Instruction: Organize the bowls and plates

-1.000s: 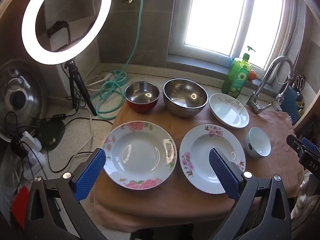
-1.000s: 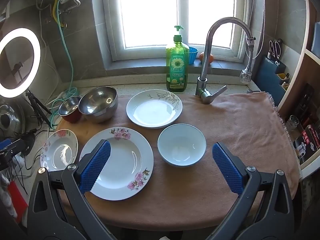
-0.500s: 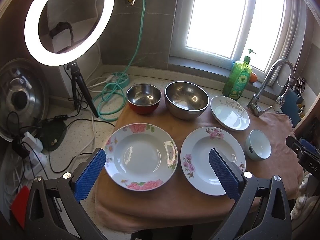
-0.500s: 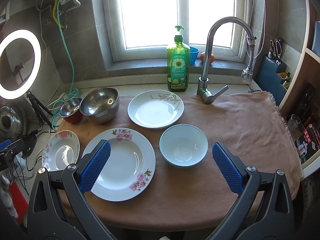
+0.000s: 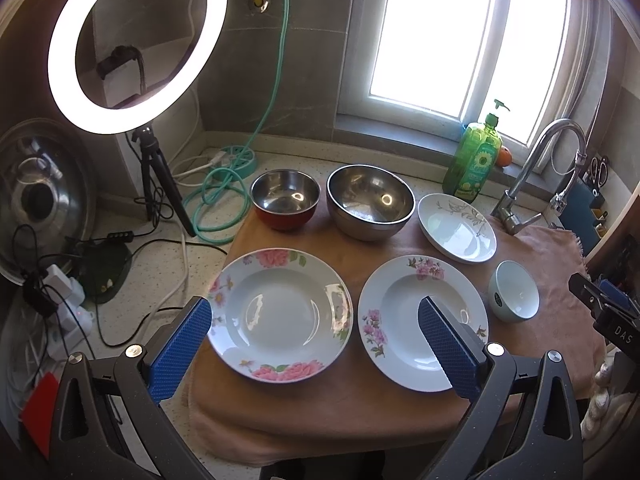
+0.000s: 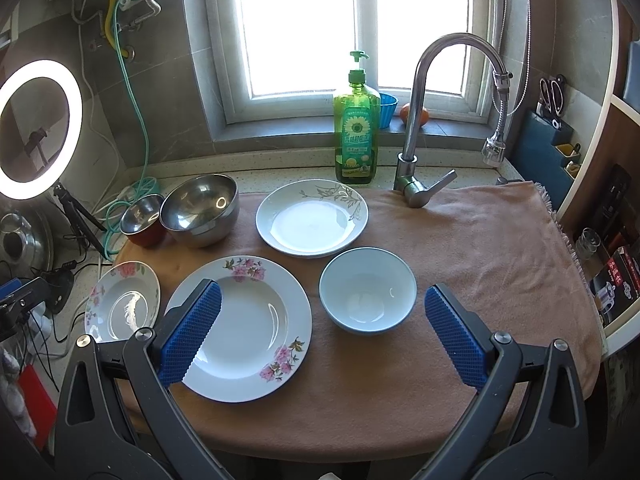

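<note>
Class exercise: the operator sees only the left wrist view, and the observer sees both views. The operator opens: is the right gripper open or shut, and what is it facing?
Observer: The right gripper is open. The pale blue bowl sits on the cloth ahead of it, in line with the gap between its fingers and untouched.
Operator: Is anything hidden behind the soap bottle on the sill?
Observer: Yes. A blue cup stands behind the soap bottle, beside the orange fruit.
</note>
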Demonstrator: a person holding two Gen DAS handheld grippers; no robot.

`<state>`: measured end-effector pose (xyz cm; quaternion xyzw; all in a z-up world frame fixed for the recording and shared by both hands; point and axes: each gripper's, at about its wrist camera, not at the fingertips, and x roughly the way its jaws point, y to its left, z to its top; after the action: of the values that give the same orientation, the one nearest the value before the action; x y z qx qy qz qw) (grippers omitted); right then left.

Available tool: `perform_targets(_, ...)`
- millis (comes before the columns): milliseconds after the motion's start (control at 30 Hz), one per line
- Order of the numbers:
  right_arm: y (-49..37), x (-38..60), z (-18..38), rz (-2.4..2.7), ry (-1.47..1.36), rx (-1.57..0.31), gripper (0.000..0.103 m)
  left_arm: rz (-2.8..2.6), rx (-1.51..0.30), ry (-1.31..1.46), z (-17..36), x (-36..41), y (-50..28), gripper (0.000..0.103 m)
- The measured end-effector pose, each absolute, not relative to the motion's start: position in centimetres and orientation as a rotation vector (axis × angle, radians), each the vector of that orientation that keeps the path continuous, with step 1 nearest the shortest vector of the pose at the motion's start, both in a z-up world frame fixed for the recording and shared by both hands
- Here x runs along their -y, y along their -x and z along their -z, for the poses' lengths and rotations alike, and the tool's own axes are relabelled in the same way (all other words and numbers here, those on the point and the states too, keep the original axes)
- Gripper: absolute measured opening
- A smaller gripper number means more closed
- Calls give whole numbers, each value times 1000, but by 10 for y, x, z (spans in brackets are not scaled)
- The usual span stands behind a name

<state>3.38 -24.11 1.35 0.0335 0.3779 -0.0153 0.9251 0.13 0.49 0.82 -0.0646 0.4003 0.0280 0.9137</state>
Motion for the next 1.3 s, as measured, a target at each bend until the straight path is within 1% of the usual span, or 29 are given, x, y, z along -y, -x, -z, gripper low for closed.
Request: perform_targets(1300, -37, 241, -5, 37, -75, -790, 103, -47, -834, 149, -4, -7, -6, 102)
